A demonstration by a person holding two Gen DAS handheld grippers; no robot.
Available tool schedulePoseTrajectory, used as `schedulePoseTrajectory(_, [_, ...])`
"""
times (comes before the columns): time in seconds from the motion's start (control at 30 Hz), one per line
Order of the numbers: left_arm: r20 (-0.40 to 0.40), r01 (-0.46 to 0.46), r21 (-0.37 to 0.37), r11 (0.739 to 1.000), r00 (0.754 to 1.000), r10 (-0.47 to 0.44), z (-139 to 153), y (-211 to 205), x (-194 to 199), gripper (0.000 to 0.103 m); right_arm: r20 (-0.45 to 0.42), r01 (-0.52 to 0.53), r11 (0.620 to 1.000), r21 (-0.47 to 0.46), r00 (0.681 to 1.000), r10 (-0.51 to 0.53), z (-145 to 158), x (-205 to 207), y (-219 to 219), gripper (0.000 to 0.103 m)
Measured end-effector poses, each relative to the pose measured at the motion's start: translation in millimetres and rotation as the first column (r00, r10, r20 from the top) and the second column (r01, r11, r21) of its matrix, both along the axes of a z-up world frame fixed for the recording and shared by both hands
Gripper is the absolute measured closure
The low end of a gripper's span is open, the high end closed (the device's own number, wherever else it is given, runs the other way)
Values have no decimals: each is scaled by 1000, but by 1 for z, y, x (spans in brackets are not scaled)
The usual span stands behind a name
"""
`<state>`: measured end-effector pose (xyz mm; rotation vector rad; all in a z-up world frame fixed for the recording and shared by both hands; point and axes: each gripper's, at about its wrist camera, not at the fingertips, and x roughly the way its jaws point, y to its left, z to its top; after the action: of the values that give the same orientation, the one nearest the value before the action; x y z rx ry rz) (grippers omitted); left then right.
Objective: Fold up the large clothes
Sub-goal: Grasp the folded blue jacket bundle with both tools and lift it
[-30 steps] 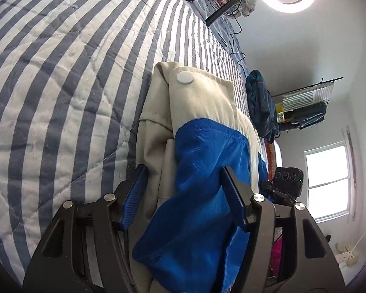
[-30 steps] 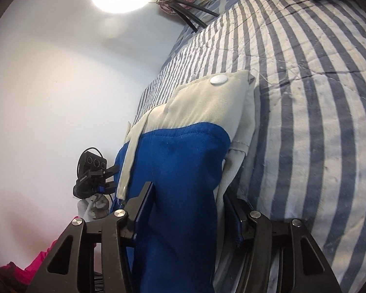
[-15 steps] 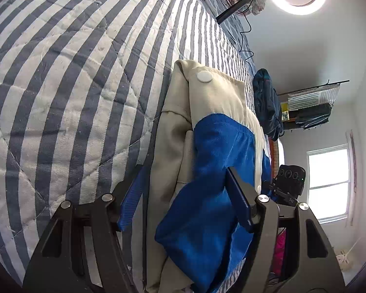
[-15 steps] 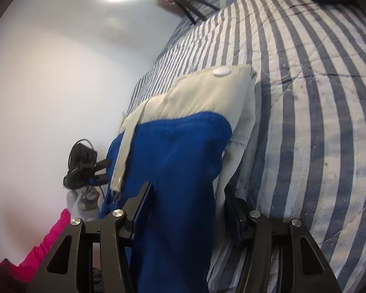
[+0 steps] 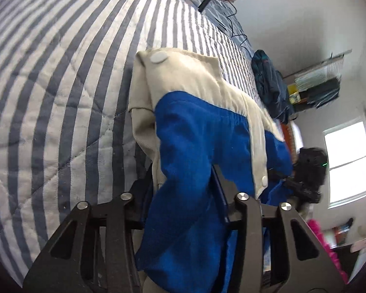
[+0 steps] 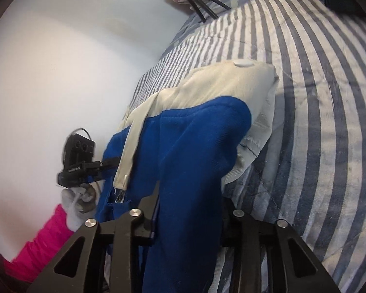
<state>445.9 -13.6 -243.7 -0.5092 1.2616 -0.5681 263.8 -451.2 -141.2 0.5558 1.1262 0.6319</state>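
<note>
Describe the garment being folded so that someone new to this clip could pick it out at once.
Start with the striped quilt that covers the bed. On it lies the jacket, its near end between the closing jaws of both grippers. It is the only blue-and-cream piece, with a round white snap on its far cream edge; the dark garment behind is plain.

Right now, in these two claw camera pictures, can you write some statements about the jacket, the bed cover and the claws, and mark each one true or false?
1. The jacket is blue and cream. True.
2. The bed cover is plain red. False: it has grey and white stripes.
3. Jacket fabric sits between the fingers of both the left claw and the right claw. True; both claws are closing on it.
4. The jacket has black buttons. False: the button on the cream part is white.
5. The jacket lies over a wooden chair. False: it lies on the bed cover.
</note>
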Motion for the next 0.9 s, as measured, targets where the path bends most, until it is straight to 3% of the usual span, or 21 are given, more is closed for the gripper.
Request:
schedulePoseTrajectory(0.3, [151,19,181,983,987,-47,43,-37,-25,73,100,5,965,-264,995,23,56,-16,46,78])
schedulePoseTrajectory(0.6, [212,71,156,985,972,-104,81,-49,-61,75,164,23,873,-488,984,66,103,-38,73,79])
schedulePoseTrajectory(0.9, [242,124,133,983,958,-154,111,-93,-82,75,208,85,831,-550,977,37,138,-68,42,79])
